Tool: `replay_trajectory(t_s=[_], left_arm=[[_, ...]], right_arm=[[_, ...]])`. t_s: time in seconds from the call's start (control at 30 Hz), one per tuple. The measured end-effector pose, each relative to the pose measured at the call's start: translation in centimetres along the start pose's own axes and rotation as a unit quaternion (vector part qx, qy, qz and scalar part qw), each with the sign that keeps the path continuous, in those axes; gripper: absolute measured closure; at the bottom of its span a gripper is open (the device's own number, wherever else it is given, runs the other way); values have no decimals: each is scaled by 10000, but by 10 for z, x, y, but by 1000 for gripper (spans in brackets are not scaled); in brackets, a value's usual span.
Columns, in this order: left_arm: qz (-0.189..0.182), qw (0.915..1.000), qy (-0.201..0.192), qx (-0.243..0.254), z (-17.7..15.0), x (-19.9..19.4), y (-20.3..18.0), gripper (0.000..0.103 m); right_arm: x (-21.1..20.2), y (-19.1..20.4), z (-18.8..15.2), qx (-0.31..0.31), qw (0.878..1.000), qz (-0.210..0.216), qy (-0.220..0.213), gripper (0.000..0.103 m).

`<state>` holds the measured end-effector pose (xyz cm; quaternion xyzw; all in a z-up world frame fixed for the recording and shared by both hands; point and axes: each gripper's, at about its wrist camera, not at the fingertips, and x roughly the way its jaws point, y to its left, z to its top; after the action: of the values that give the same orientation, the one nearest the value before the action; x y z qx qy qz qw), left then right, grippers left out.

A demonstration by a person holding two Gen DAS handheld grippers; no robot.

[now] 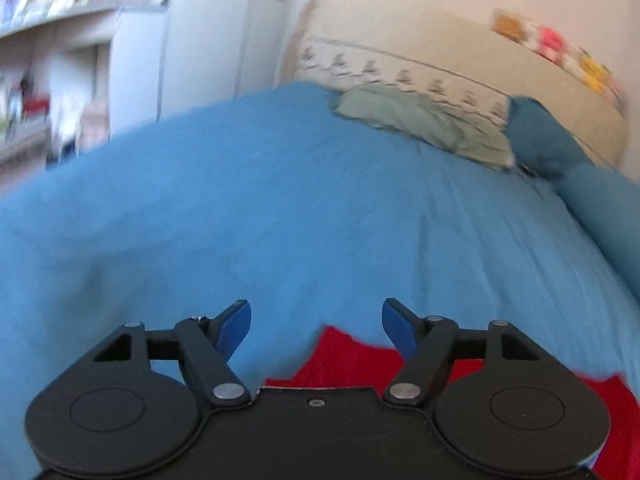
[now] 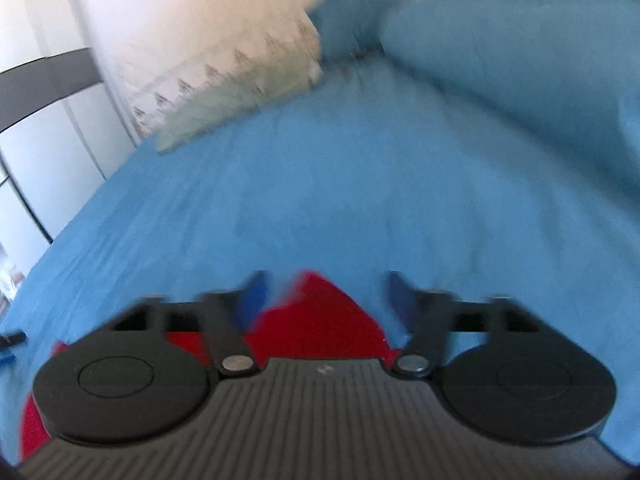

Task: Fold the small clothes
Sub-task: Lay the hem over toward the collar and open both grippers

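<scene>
A bed spread with a bright blue, soft-napped cover [image 1: 280, 208] carries everything in view; its surface shows shallow creases and low folds. A red garment of smooth fabric [image 1: 352, 364] lies flat on the near edge of the bed, directly beneath both claws. The left gripper [image 1: 316, 330] stands with its blue-padded fingers spread wide and nothing between the pads; the red cloth lies below and just behind the right-hand finger. The right gripper [image 2: 322, 294] likewise stands wide apart, with a pointed corner of the red garment [image 2: 316, 320] showing in the gap, untouched by either pad as far as the blur allows. At the far edge of the bed a crumpled pale green cloth [image 1: 424, 124] rests against a cream pillow printed with a row of small grey tree figures [image 1: 400, 60]. A darker blue cushion [image 1: 540, 136] sits beside it toward the far right corner. The left view alone shows white cupboards [image 1: 192, 48] and a cluttered shelf; the right view alone shows a small black object [image 2: 12, 338] at the left edge of the bed, too blurred to identify.
</scene>
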<state>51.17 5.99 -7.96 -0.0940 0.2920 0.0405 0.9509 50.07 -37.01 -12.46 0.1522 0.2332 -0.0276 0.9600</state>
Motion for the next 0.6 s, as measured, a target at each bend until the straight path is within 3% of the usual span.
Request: replay_trajectory(t_s=[0.03,0.1,0.2,0.33,0.47,0.53,0.6], left_arm=[[-82,9999,47,117,-5,-13,-3,15],[-589,9979,156,218,-23,-37,-4,6],[-930,9936,484,412,-55,-50,-9,4],[-830,9894,1022,617,-89,-34,-8,4],[-920,9865,1011,898,-96,-41,-4,4],[-886,9860,1028,974,-97,-46,-9,4],[-794,9866,995,1022,-93,-49,-12,4]], right_arm=[[-12,8,-7,-173,9997,152,-11,3],[-28,22,-27,-400,9981,419,222,2],[-34,35,-62,-731,9937,521,670,2],[-27,25,-96,-783,9910,125,1075,3],[-36,-5,-101,-763,9910,-378,1034,5],[-44,-17,-98,-452,9922,-270,1131,5],[-56,-20,-88,-467,9916,-449,1120,7]])
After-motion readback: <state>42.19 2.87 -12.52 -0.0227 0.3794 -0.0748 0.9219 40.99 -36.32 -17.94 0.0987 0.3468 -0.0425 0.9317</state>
